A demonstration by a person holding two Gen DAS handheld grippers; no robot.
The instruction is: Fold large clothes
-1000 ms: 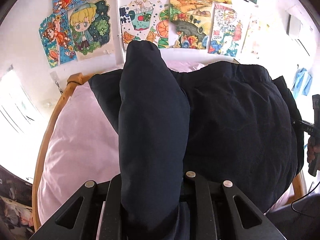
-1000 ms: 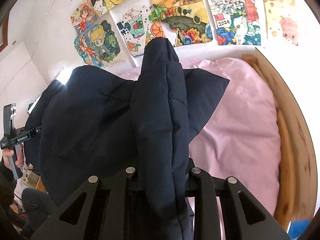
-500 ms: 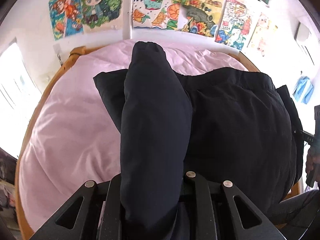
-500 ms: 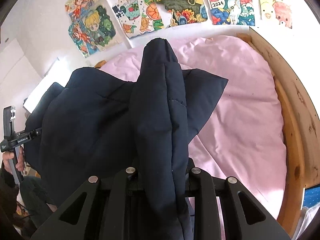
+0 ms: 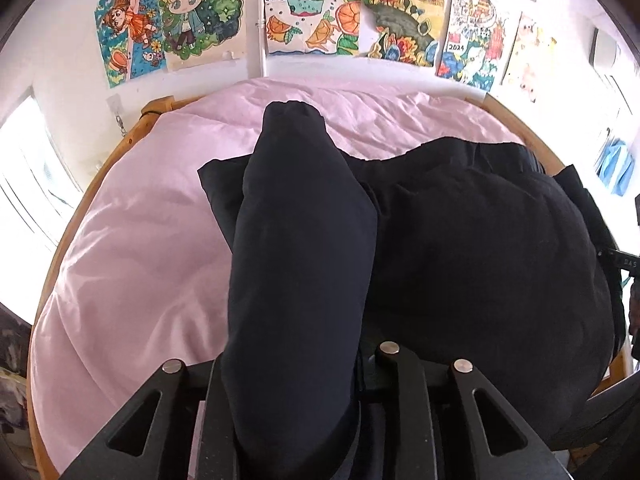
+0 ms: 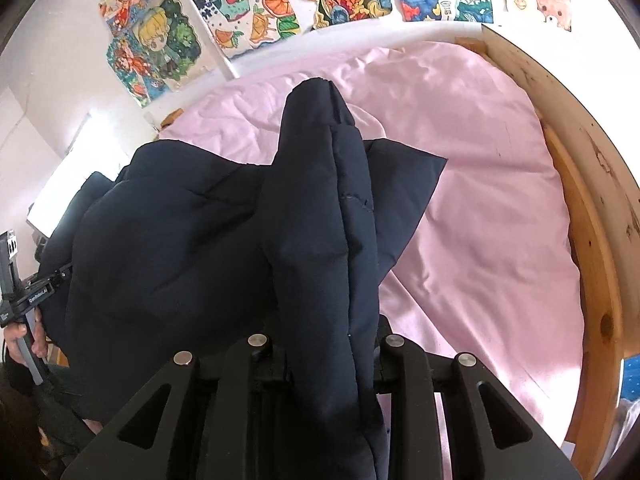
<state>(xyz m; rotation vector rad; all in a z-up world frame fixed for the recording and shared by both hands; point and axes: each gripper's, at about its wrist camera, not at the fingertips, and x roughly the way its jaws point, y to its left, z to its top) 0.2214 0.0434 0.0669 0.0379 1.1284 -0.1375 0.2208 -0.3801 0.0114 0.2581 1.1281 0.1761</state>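
A dark navy padded jacket (image 5: 480, 260) hangs over a bed with a pink cover (image 5: 132, 264). My left gripper (image 5: 296, 364) holds a thick fold of it (image 5: 300, 220) that fills the gap between the jaws; the jaws are opening, with the fabric still pressed. My right gripper (image 6: 326, 346) holds another fold (image 6: 328, 200) the same way, and its jaws are opening slightly. The jacket's body (image 6: 172, 240) sags between the two grippers, its lower part on the pink cover (image 6: 480, 200). The fabric hides all the fingertips.
A curved wooden bed frame (image 6: 592, 248) rims the mattress on the right and left (image 5: 80, 216). Colourful drawings (image 5: 304, 12) cover the white wall behind the bed. A hand grips the left gripper's handle (image 6: 18, 300) at the right wrist view's left edge.
Both grippers have sunk towards the bed with the jacket. The wall drawings have slid up in both views and much more of the pink cover shows.
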